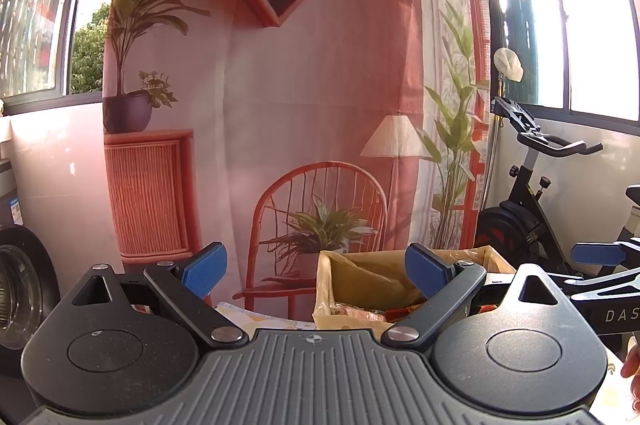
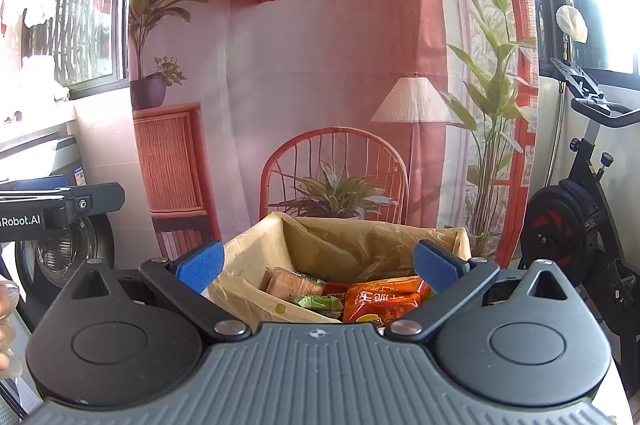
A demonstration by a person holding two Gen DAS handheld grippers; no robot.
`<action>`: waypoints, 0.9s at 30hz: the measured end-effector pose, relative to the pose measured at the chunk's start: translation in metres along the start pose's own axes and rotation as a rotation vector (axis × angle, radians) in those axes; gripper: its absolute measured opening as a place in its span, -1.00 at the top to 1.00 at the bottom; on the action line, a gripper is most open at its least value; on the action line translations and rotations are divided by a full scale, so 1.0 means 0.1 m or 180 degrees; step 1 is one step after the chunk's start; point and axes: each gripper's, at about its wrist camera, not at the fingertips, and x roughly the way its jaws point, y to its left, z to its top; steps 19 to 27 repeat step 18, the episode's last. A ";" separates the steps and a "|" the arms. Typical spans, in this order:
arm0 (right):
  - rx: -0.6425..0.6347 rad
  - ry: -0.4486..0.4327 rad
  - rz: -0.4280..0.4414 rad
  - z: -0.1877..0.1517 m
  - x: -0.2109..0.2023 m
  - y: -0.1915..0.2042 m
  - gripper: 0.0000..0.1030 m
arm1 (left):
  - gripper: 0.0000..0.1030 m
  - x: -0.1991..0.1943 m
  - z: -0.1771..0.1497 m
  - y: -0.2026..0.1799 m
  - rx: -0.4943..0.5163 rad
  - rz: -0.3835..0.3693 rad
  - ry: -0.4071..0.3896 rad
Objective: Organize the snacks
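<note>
A box lined with a yellowish plastic bag (image 2: 360, 241) stands ahead of both grippers; it also shows in the left wrist view (image 1: 360, 277). Inside lie several snack packs: an orange pack (image 2: 384, 299), a green pack (image 2: 316, 302) and a tan pack (image 2: 294, 281). My right gripper (image 2: 318, 265) is open and empty, held just above the box's near edge. My left gripper (image 1: 316, 271) is open and empty, left of the box and a little back from it. The right gripper also shows at the right edge of the left wrist view (image 1: 600, 265).
A printed backdrop cloth (image 1: 280, 85) hangs behind the box. An exercise bike (image 2: 580, 217) stands at the right. A washing machine (image 1: 16, 289) stands at the left. A patterned tablecloth (image 1: 256, 319) shows under the box.
</note>
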 end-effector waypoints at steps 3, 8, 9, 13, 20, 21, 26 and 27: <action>0.0000 0.0003 0.0001 0.00 0.00 0.00 -0.99 | -0.88 0.00 0.00 0.00 0.0001 0.0001 0.0001; 0.0000 0.0001 -0.0001 0.00 0.00 0.00 -0.99 | -0.88 -0.01 -0.01 0.00 0.0000 0.0020 0.0000; 0.0000 0.0000 -0.0001 0.00 -0.01 0.00 -0.99 | -0.88 -0.01 -0.01 0.00 0.0002 0.0025 -0.0002; -0.0003 0.0001 -0.0004 0.00 -0.01 0.00 -0.99 | -0.88 -0.02 -0.01 0.01 -0.0012 0.0026 -0.0004; 0.0000 -0.0001 -0.0002 0.00 -0.01 -0.01 -0.99 | -0.88 -0.03 -0.01 0.01 -0.0029 0.0027 -0.0001; 0.0000 -0.0001 -0.0002 0.00 -0.01 -0.01 -0.99 | -0.88 -0.03 -0.01 0.01 -0.0029 0.0027 -0.0001; 0.0000 -0.0001 -0.0002 0.00 -0.01 -0.01 -0.99 | -0.88 -0.03 -0.01 0.01 -0.0029 0.0027 -0.0001; 0.0000 -0.0001 -0.0002 0.00 -0.01 -0.01 -0.99 | -0.88 -0.03 -0.01 0.01 -0.0029 0.0027 -0.0001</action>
